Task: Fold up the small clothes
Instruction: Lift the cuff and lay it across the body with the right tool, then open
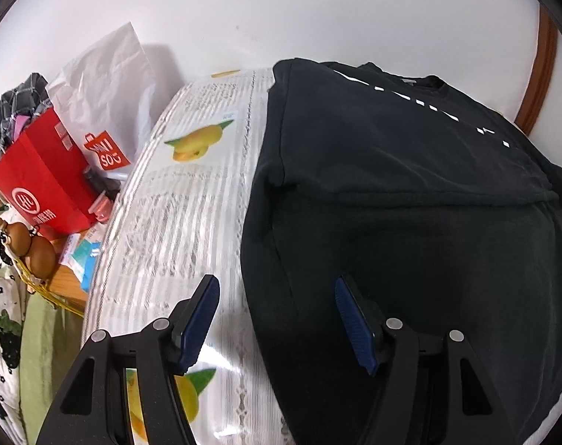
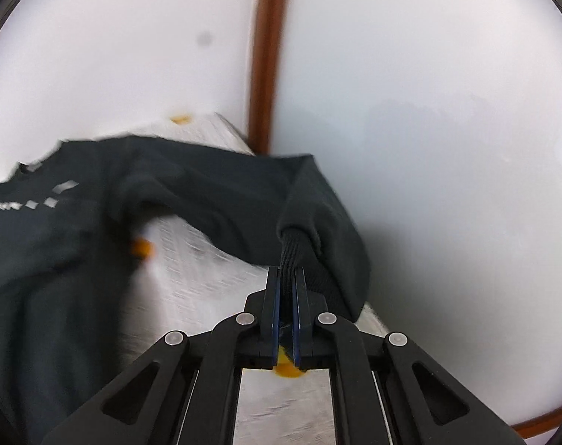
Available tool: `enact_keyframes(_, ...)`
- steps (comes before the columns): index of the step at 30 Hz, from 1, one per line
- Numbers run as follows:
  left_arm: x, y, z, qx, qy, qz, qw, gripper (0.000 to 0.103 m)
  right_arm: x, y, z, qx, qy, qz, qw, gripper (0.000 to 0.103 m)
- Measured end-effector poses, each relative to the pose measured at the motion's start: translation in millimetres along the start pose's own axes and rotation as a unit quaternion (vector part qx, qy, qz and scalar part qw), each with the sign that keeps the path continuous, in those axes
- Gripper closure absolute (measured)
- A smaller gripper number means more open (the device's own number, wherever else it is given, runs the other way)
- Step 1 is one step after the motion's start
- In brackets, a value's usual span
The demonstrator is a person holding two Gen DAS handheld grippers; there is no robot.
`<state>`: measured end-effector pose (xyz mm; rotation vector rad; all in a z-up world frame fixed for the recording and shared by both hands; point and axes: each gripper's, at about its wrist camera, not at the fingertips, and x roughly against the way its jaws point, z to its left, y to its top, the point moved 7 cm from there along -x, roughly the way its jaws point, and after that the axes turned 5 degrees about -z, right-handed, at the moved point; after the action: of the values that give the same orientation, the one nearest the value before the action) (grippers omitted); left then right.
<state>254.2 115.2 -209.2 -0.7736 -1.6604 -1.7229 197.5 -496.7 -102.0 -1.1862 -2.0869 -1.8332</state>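
A black sweatshirt point(image 1: 410, 193) lies spread on a tabletop point(image 1: 177, 200) covered with a cloth printed in lines of text too blurred to read and yellow fruit pictures. White lettering across its chest is broken into dashes and illegible. At the far left, a white bag point(image 1: 106, 154) reads "MINISO"; the red bag point(image 1: 43, 181) beside it bears a round white logo and characters too small to make out. The left gripper point(image 1: 277, 322) hovers over the garment's left edge, jaws spread and empty. The right gripper point(image 2: 286, 293) has its jaws pinching the ribbed cuff point(image 2: 292, 256) of a sleeve, lifted off the cloth; that view is motion-blurred.
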Motion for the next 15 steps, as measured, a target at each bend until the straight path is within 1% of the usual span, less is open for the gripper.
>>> enact_keyframes(2, 2.9, -4.9, 1.3, -0.008, -0.006, -0.004, 0.9999, 0.040, 20.6, 18.0, 28.3, 0.022, 0.020, -0.022, 0.999, 0.098)
enact_keyframes(4, 5.1, -8.5, 4.5, -0.017, -0.001, -0.008, 0.9998, 0.040, 36.8, 34.8, 61.1, 0.038, 0.039, -0.039, 0.998, 0.098)
enact_keyframes(6, 7.1, -11.5, 8.5, -0.020, -0.001, -0.011, 0.9997, 0.040, 53.2, 48.8, 101.0, 0.051, 0.072, -0.045, 0.995, 0.098)
enact_keyframes(8, 9.1, -14.7, 13.4, -0.012, -0.015, -0.011, 0.9998, 0.040, 65.9, 57.0, 136.9, 0.060, 0.100, -0.047, 0.992, 0.098)
enact_keyframes(9, 10.3, -16.2, 15.7, -0.009, -0.021, -0.012, 0.9997, 0.040, 73.3, 61.1, 164.0, 0.067, 0.123, -0.044, 0.989, 0.098)
enact_keyframes(12, 11.3, -19.0, 23.9, 0.001, -0.035, -0.015, 0.9993, 0.038, 93.9, 66.3, 234.6, 0.091, 0.172, -0.045, 0.980, 0.098)
enact_keyframes(15, 10.4, -19.4, 30.2, 0.010, -0.044, -0.019, 0.9988, 0.038, 112.1, 65.0, 305.1, 0.113, 0.229, -0.039, 0.966, 0.098)
